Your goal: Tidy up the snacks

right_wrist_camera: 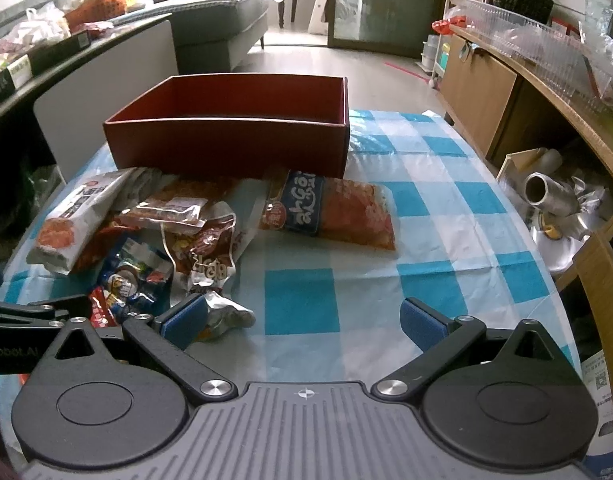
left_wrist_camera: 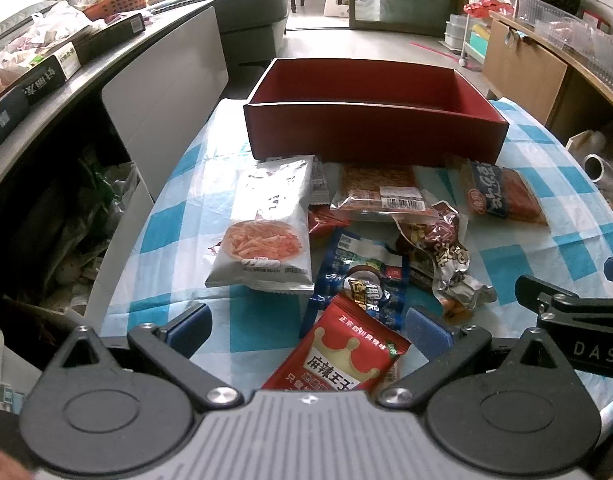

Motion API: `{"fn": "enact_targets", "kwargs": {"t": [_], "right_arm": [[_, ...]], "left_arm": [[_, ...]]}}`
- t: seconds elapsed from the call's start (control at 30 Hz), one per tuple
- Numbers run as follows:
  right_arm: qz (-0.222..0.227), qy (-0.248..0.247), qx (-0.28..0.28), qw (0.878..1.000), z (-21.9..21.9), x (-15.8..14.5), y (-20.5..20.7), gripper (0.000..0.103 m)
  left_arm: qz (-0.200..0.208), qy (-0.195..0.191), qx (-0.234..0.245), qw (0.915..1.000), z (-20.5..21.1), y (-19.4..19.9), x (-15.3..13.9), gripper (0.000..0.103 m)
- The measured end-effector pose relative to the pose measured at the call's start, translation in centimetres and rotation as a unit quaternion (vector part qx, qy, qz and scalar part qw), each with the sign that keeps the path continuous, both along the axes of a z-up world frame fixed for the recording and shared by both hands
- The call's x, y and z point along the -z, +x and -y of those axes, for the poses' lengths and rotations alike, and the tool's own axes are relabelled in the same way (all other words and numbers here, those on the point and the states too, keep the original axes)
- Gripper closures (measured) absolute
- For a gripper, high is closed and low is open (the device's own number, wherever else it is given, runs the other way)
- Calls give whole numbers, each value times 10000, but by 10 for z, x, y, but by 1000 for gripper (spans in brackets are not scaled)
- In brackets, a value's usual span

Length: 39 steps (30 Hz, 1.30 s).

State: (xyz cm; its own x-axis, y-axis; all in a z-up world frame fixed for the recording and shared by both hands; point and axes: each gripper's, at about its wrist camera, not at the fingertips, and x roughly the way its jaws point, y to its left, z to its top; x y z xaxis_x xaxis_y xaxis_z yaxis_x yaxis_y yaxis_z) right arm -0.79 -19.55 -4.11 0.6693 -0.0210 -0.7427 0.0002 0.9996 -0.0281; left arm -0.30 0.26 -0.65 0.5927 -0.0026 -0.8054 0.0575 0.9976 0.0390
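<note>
An empty dark red box (left_wrist_camera: 374,128) (right_wrist_camera: 230,140) stands at the far side of the checked table. Several snack packets lie in front of it: a white chips bag (left_wrist_camera: 266,224) (right_wrist_camera: 70,220), a blue packet (left_wrist_camera: 358,276), a red crown packet (left_wrist_camera: 346,356), a silver-brown packet (left_wrist_camera: 446,248) (right_wrist_camera: 206,256), and an orange packet with a blue label (left_wrist_camera: 502,196) (right_wrist_camera: 330,212). My left gripper (left_wrist_camera: 308,330) is open, its fingers either side of the red crown packet. My right gripper (right_wrist_camera: 304,322) is open over bare cloth, right of the pile.
The blue-and-white checked cloth (right_wrist_camera: 426,216) covers the table. A dark counter with boxes (left_wrist_camera: 46,76) runs along the left. A wooden shelf (right_wrist_camera: 506,92) with metal parts (right_wrist_camera: 546,196) stands on the right. The right gripper's body (left_wrist_camera: 578,320) shows in the left wrist view.
</note>
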Motion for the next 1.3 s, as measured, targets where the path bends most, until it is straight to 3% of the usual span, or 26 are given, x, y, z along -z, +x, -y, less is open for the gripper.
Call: {"fn": "enact_targets", "kwargs": {"t": [0.93,1.3], "right_arm": [[-315,80,-116,9994,1,7,2,0],[-476,205,-376,9979,-5,9,2,0]], "left_arm": [[-299,86,11,9995,-16,-15,12,4],[-826,294,980,9913,-7,-4,36,5]]}}
